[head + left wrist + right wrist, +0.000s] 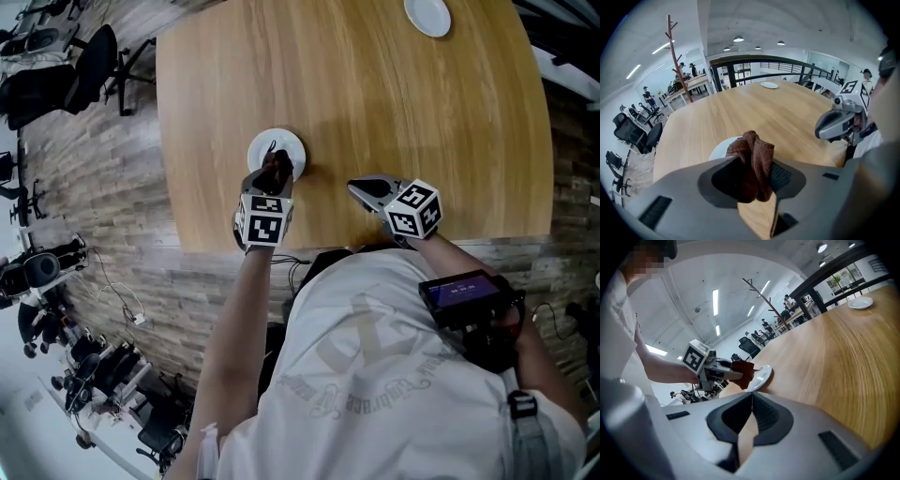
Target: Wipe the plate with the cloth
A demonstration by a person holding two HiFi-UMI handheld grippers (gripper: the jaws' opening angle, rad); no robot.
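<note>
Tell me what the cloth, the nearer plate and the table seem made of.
Cloth: brown knitted or terry fabric, matte; ribbed texture and soft folds show.
Plate: probably glazed ceramic, possibly melamine; white, smooth, slight sheen.
Table: wood or wood-look laminate, satin finish; long grain lines.

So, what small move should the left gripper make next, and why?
Probably lower the left gripper a little and start a short stroke across the plate. Its jaws are clamped on the cloth, which sits over the plate's near part; contact is not clear. The right gripper is shut, empty, off to the side.
</note>
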